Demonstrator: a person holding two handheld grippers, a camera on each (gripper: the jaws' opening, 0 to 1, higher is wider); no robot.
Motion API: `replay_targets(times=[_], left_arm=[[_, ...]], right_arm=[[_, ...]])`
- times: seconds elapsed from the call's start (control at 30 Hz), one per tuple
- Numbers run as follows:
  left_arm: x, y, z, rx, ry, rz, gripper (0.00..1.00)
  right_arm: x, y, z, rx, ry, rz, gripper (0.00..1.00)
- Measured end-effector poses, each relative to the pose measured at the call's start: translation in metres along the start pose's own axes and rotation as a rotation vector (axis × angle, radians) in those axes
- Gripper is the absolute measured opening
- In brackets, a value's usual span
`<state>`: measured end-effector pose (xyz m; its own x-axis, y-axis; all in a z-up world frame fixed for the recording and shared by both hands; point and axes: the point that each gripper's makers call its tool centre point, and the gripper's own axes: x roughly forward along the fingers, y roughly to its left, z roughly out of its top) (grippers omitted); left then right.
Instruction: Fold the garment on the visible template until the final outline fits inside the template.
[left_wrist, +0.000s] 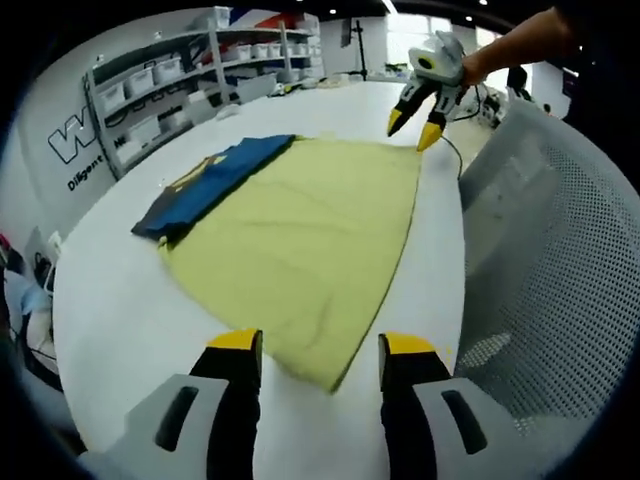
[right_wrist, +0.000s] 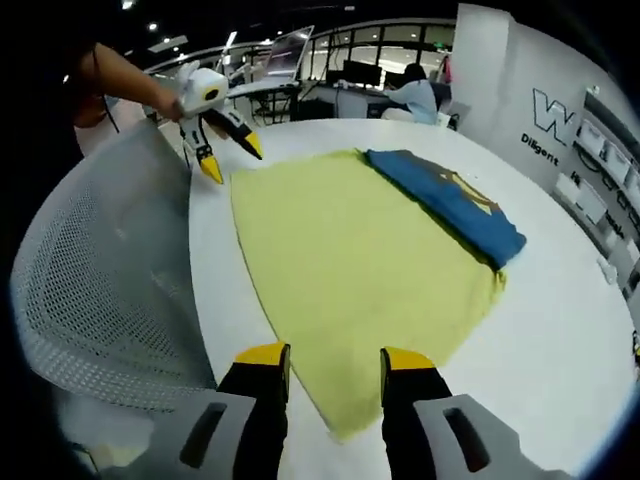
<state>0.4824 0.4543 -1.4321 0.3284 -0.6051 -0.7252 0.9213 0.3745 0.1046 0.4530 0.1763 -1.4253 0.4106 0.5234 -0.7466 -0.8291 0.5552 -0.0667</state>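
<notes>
Both left gripper (left_wrist: 310, 350) and right gripper (right_wrist: 335, 362) released, hovering over yellow template (left_wrist: 300, 240) corners; blue garment (left_wrist: 215, 180) lies folded at 10 o'clock, may overhang template's far edge if dragged.

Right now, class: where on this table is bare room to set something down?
Free: white table between the yellow sheet and the shelving side, beyond the blue garment. Crowded: the narrow strip between the sheet's edge and the mesh chair, where both hand-held grippers work.
</notes>
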Motion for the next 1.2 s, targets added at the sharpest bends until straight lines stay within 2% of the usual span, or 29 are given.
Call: replay_targets(times=[0.1,0.17,0.3,0.43,0.47,0.5,0.53,0.57,0.63,0.67,0.7,0.87,0.93,1.03,1.07,1.13,1.17,1.2], left_arm=[[0.001,0.002,-0.004,0.019,0.023,-0.001,0.36],[0.001,0.002,-0.005,0.042,0.029,0.003,0.3],[0.002,-0.001,-0.008,0.055,0.043,-0.01,0.27],[0.001,-0.006,-0.011,0.016,0.052,-0.024,0.21],[0.001,-0.009,-0.012,-0.011,0.055,-0.044,0.17],[0.001,-0.015,-0.014,-0.087,0.063,-0.068,0.12],[0.001,-0.012,-0.014,-0.097,0.063,-0.058,0.11],[0.002,-0.009,-0.013,-0.075,0.06,-0.051,0.1],[0.002,-0.007,-0.013,-0.082,0.061,-0.042,0.07],[0.002,-0.006,-0.014,-0.094,0.063,-0.037,0.06],[0.002,-0.006,-0.014,-0.102,0.065,-0.034,0.05],[0.002,-0.007,-0.015,-0.121,0.073,-0.018,0.01],[0.002,-0.008,-0.015,-0.121,0.08,-0.012,0.01],[0.001,-0.01,-0.015,-0.137,0.096,-0.017,0.01],[0.001,-0.012,-0.016,-0.107,0.108,-0.044,0.01],[0.0,-0.011,-0.017,0.005,0.126,-0.068,0.03],[0.0,-0.009,-0.016,0.046,0.135,-0.066,0.05],[0.0,-0.007,-0.016,0.045,0.14,-0.051,0.07]], right_arm=[[0.002,0.004,-0.009,-0.056,0.027,0.0,0.28],[0.002,0.006,-0.015,-0.042,0.041,0.008,0.28],[0.003,0.009,-0.023,-0.045,0.066,0.02,0.29],[0.003,0.007,-0.028,-0.047,0.082,0.016,0.28],[0.002,0.006,-0.031,-0.049,0.098,0.007,0.27],[0.003,0.007,-0.026,-0.043,0.073,0.014,0.27],[0.002,0.007,-0.027,-0.034,0.078,0.014,0.27],[0.003,0.007,-0.026,-0.026,0.072,0.012,0.26],[0.004,0.01,-0.026,0.023,0.077,0.032,0.21],[0.005,0.007,-0.025,0.023,0.077,0.015,0.18],[0.005,0.006,-0.025,-0.011,0.081,0.016,0.15],[0.007,0.006,-0.026,-0.022,0.09,0.009,0.07],[0.007,0.003,-0.025,-0.069,0.093,-0.012,0.01],[0.007,0.005,-0.025,-0.074,0.091,-0.013,0.0],[0.006,0.004,-0.025,-0.073,0.088,-0.015,0.0],[0.006,0.004,-0.025,-0.071,0.084,-0.016,0.0],[0.006,0.004,-0.026,-0.073,0.084,-0.017,0.0],[0.006,0.004,-0.026,-0.068,0.087,-0.019,0.0]])
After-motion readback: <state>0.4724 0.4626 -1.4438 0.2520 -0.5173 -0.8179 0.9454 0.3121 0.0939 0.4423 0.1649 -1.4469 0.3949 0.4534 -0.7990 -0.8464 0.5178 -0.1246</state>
